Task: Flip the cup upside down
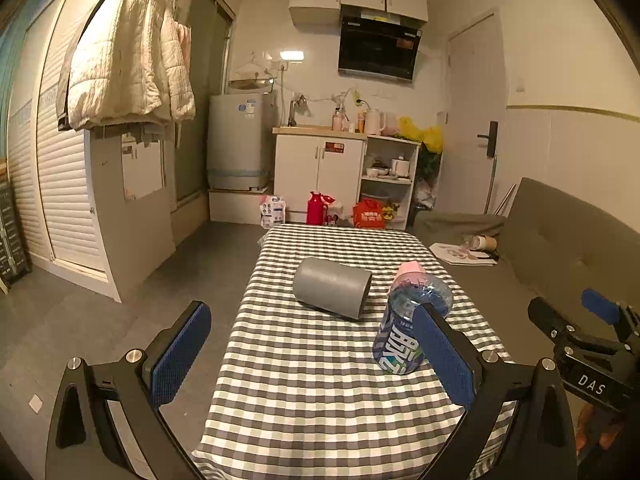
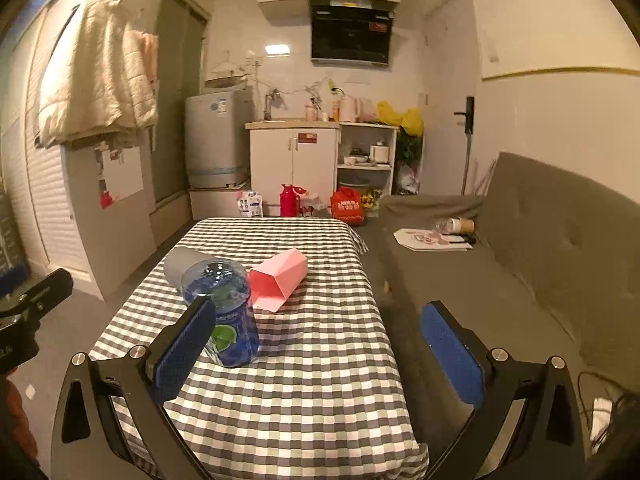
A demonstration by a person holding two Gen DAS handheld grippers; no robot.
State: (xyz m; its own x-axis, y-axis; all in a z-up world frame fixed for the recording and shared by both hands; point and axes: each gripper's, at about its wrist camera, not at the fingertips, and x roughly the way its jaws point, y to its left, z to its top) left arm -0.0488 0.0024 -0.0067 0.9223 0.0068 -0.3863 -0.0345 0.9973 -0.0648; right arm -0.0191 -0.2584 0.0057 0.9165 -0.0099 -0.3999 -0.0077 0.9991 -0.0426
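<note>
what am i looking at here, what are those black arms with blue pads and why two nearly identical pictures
There is no robot here: a person holds two hand-held grippers, each with a fisheye camera looking forward along its fingers. One picture comes from the left gripper, the other from the right gripper, so the room appears twice from slightly shifted spots. The blue pads are the finger linings. Both grippers are open and hold nothing. On the table with the grey checked cloth stand a blue transparent plastic bottle, and lying on their sides a grey cylindrical cup and a pink faceted cup. A grey sofa runs alongside the table.
</note>
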